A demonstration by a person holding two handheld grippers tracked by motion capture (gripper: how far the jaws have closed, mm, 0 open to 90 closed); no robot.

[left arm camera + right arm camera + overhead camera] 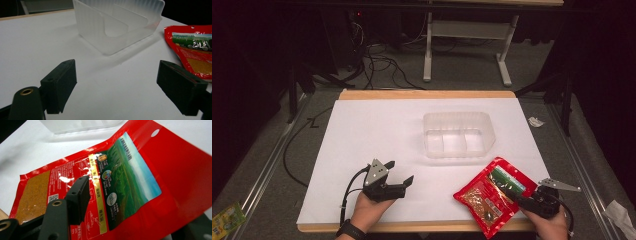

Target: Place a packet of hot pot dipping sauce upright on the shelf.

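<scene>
Red pouch [491, 195] lies flat on white surface [377, 130], its near edge between the jaws of the right hand-held gripper [518, 196]; pad contact unclear, grip cannot be told. Clear divided tray [457, 134] just beyond the pouch. Left hand-held gripper [402, 172] apart to the left, jaws wide, empty.

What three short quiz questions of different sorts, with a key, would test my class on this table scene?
1. True or false: the red pouch lies inside the clear tray.
2. Which gripper reaches the pouch: A left, B right?
3. How many dividers split the tray?

Key:
1. False; it lies on the white table beside the tray.
2. B; the right gripper straddles the pouch's edge, while the left gripper hangs open, nothing between its jaws.
3. Two.
</scene>
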